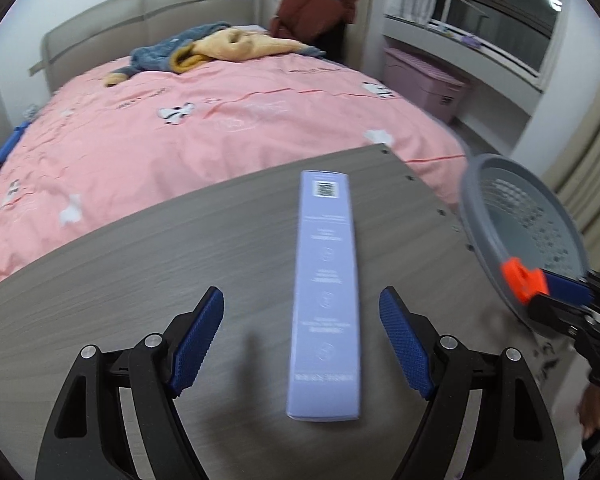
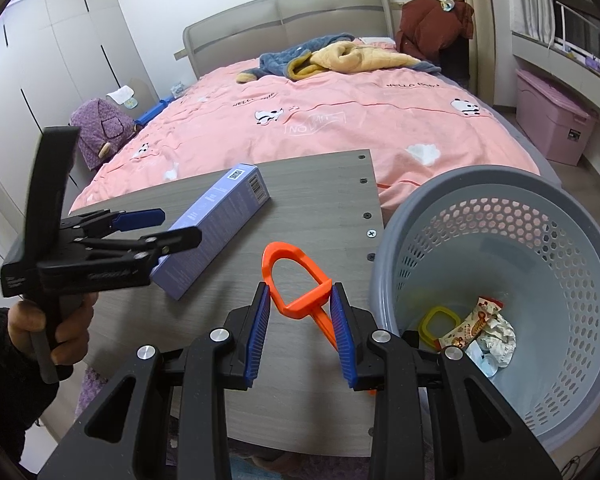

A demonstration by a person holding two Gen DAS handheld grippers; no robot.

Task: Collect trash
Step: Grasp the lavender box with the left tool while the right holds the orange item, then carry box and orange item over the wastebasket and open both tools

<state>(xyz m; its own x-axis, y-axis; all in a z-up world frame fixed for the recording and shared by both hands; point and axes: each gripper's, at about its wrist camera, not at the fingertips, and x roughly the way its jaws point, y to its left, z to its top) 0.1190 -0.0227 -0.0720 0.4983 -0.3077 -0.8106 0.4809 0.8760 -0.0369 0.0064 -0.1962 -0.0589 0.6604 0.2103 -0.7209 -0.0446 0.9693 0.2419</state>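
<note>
Your right gripper has its jaws clenched on the orange plastic loop-shaped clip, just left of the grey perforated plastic bin. Your left gripper has its jaws released around the long lilac cardboard box lying on the grey wood-grain worktop.

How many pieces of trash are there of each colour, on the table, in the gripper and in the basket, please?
Purple: 1, box
Orange: 1, plastic clip
Yellow: 1, ring
Red-and-cream: 1, wrapper
White or pale blue, crumpled: uncertain, at least 1
Total: at least 5
</note>
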